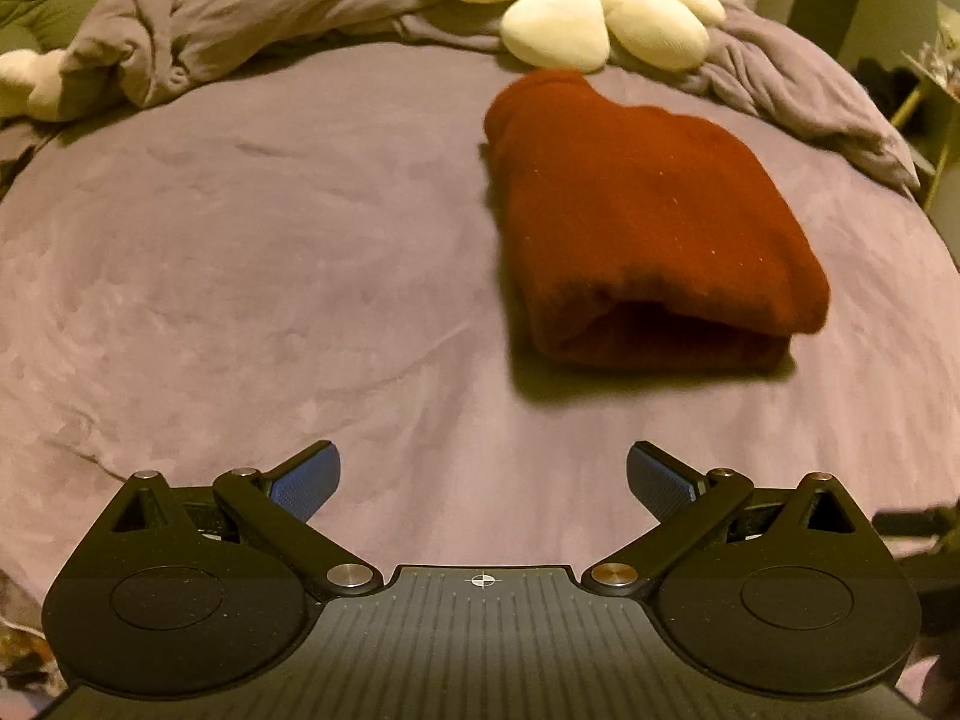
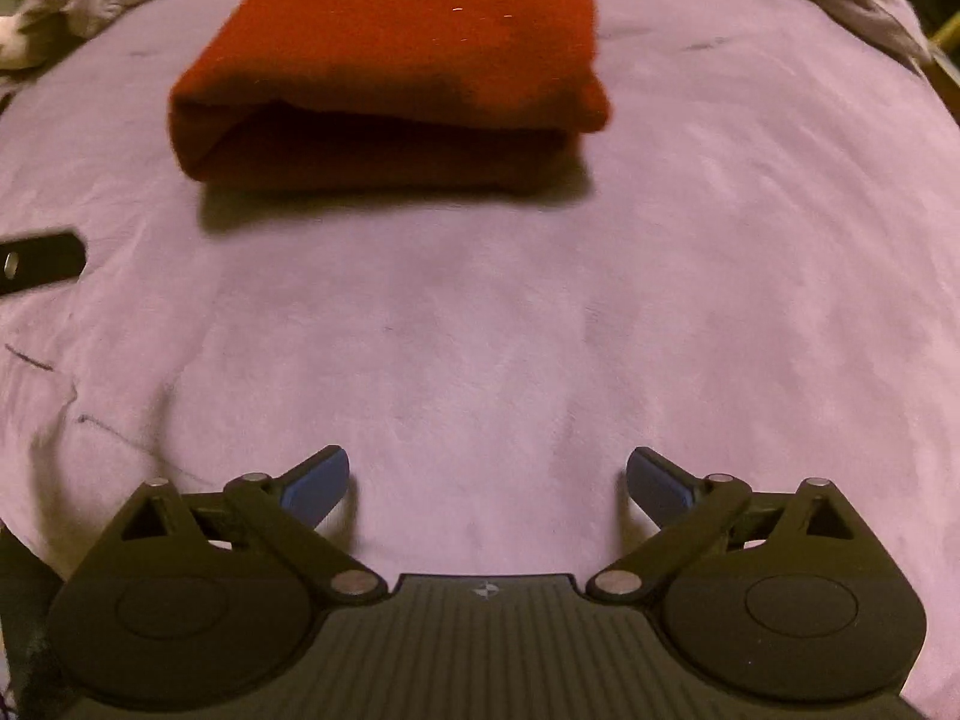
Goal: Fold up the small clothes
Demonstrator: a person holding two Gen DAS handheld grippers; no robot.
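A dark red garment (image 1: 648, 222) lies folded into a thick bundle on the mauve bedspread (image 1: 270, 276), its rolled edge facing me. In the left wrist view it sits ahead and to the right of my left gripper (image 1: 483, 480), which is open with nothing between its blue pads. The right wrist view shows the same folded garment (image 2: 396, 54) ahead and slightly left of my right gripper (image 2: 487, 483). That gripper is open too, its jaws spread wide over bare bedspread (image 2: 480, 312). A black part of the left gripper (image 2: 39, 264) pokes in at the left edge.
A cream flower-shaped cushion (image 1: 588, 0) lies at the head of the bed behind the garment. A crumpled mauve blanket (image 1: 198, 30) runs along the far edge. A pale plush item (image 1: 24, 84) sits at the far left.
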